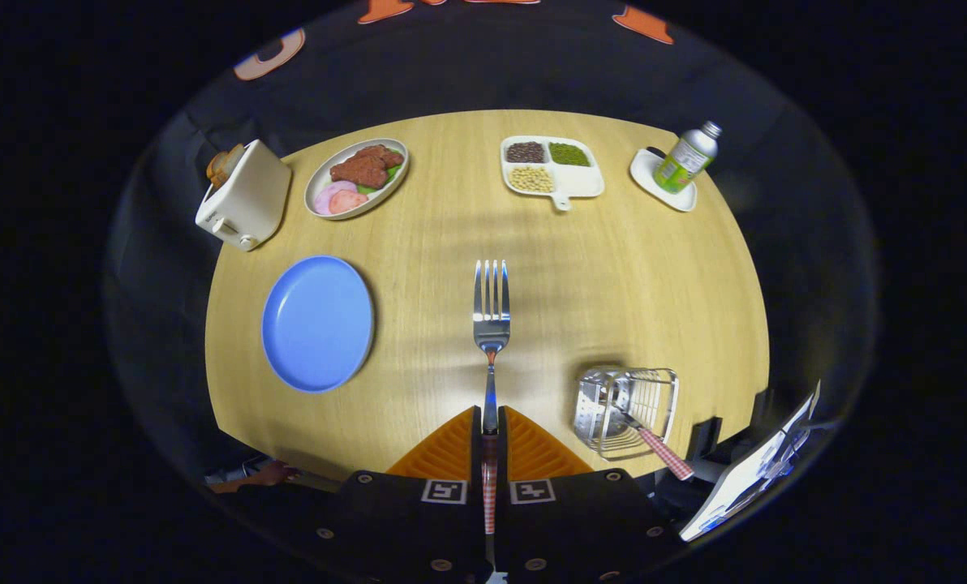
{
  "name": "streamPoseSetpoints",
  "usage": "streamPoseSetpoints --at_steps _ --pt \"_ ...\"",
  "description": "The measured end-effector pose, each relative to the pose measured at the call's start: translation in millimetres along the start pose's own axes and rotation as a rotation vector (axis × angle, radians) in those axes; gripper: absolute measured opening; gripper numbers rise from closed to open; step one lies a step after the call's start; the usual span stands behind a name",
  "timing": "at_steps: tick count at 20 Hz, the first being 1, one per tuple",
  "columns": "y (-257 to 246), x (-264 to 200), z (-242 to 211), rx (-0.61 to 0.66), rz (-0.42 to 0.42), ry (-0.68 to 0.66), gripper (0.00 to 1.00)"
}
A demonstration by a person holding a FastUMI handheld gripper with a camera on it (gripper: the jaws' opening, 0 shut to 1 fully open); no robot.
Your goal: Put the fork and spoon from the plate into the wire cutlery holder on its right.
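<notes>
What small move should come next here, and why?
Probably carry the fork right, toward the wire cutlery holder. The tool is shut on the fork's handle, tines pointing ahead above the table; the blue plate is bare, and a checked handle already sticks out of the holder.

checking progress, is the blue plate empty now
Empty: the blue plate shows only bare surface. The fork is clamped in the gripper.

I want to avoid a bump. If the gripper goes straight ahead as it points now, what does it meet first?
The gripper is shut on the fork, tines forward. Straight ahead is bare table; the way looks free. The divided tray lies far ahead, slightly right, though depth is unclear.
</notes>
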State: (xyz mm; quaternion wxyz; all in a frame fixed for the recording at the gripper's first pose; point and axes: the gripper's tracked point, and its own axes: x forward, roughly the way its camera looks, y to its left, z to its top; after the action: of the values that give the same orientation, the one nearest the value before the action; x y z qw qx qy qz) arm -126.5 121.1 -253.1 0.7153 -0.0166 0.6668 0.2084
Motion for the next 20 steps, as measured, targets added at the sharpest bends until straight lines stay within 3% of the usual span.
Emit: streamPoseSetpoints --at_steps 9,20 --pt "-80 1 -60 0.010 0.046 0.223 0.05" --pt "-101 26 -83 -0.051 0.129 0.533 0.05"
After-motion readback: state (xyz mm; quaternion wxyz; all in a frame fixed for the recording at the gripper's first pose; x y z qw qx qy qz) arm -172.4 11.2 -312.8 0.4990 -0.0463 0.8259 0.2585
